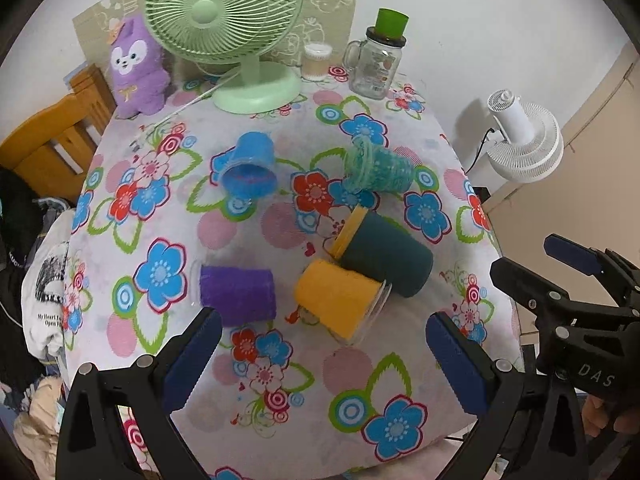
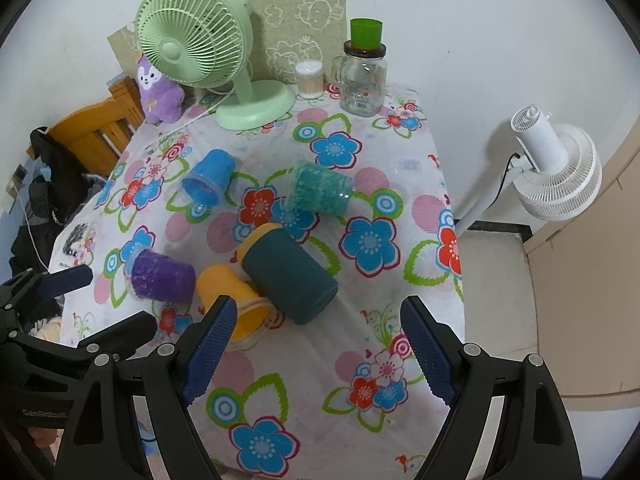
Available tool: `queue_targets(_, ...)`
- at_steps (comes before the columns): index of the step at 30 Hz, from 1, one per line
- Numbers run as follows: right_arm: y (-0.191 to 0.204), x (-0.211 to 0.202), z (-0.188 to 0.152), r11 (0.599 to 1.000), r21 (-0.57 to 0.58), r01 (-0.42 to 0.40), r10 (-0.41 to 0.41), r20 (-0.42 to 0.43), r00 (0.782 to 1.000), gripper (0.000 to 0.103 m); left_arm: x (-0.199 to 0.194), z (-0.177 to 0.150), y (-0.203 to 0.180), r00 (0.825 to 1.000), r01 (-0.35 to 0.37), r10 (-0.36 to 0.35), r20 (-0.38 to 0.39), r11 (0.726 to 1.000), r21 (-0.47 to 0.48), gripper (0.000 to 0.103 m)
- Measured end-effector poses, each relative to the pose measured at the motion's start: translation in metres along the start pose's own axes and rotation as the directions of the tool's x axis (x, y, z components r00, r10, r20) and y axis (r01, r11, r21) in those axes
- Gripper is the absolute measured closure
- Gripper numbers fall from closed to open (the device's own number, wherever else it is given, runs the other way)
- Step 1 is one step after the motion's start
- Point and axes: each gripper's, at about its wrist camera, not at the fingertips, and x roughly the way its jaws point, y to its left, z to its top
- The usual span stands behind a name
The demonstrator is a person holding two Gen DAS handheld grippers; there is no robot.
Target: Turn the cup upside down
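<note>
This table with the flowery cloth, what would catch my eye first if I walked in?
Probably the five bright cups lying tipped on their sides mid-table: blue cup, teal cup, purple cup, yellow cup and the dark green cup, which touches the yellow one. Behind them stands a mint-green fan beside a purple plush toy. In front, the left hand-held gripper and right hand-held gripper hang open, holding nothing.

The tabletop point(image 1: 280, 392) under me wears a white cloth with blue, red and pink flowers and green leaves. On it lie a blue cup point(image 1: 250, 168), a teal cup point(image 1: 380, 170), a purple cup point(image 1: 238, 294), a yellow cup point(image 1: 340, 298) and a dark green cup point(image 1: 384, 260) with a yellow rim. At the upper left stands a mint-green fan point(image 1: 224, 12). My fingers point(image 1: 192, 360) are black with blue pads.
</note>
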Motion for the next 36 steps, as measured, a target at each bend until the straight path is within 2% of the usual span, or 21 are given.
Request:
queue_targets(4,-0.012,0.009,0.013,1.0,0.009,0.002,-0.002,0.002,1.0,0.017,0.013,0.013,-0.003,1.0,0.001,-0.001,-0.008,1.0,-0.004,0.0)
queue_targets(8,-0.022,0.022,0.023,1.0,0.013,0.002,-0.002,-0.011,1.0,0.017,0.032,0.017,-0.009,0.999,-0.031,0.032,-0.026,0.999,0.022,0.0)
queue_targets(13,-0.025,0.044,0.027,1.0,0.006,0.001,-0.001,-0.047,0.999,0.017,0.058,0.015,-0.013,0.997,0.0,0.004,-0.071,0.998,0.063,0.0)
queue_targets(20,-0.022,0.072,0.017,1.0,0.019,-0.022,0.024,-0.107,0.994,0.017,0.088,0.012,-0.021,0.993,0.027,-0.005,-0.115,0.982,0.189,0.0)
queue_targets(24,-0.016,0.086,0.01,0.999,0.026,-0.03,0.033,-0.135,0.99,0.017,0.106,0.012,-0.017,0.985,0.078,-0.044,-0.166,0.976,0.204,0.0)
queue_targets(31,-0.01,0.106,0.003,0.999,0.045,-0.024,0.032,-0.177,0.984,0.017,0.131,0.01,-0.019,0.977,0.125,-0.071,-0.202,0.955,0.269,0.0)
queue_targets(33,-0.009,0.111,0.001,0.999,0.051,-0.018,0.027,-0.187,0.982,0.017,0.14,0.01,-0.019,0.973,0.134,-0.073,-0.217,0.95,0.283,0.002)
queue_targets(36,-0.009,0.117,-0.001,0.998,0.068,-0.005,0.019,-0.203,0.979,0.017,0.148,0.008,-0.022,0.969,0.153,-0.08,-0.233,0.938,0.312,0.012)
